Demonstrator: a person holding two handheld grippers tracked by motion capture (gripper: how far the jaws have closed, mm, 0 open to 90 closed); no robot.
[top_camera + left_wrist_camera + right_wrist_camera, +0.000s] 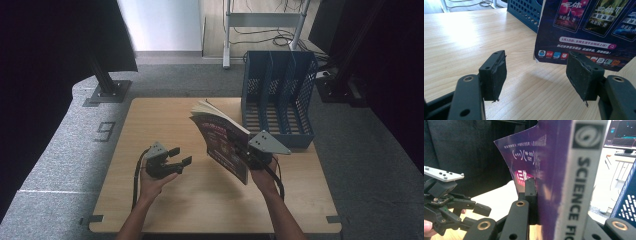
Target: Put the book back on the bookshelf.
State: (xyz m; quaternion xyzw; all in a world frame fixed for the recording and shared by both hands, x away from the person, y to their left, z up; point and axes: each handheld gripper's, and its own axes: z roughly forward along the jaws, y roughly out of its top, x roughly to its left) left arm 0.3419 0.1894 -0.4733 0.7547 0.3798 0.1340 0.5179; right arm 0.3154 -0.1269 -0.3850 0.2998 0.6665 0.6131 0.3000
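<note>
Upright, the magazine [222, 142] sits clamped in the right hand-held gripper [245, 150].

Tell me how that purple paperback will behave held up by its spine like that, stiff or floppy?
Probably floppy. The paperback has a thin cover that already curls away from the pages in the right gripper view. The right tongs pinch it near the spine, so the free edge may sag or fan open. Its glossy cover could slip, and it would likely topple if stood on the table unsupported.
</note>
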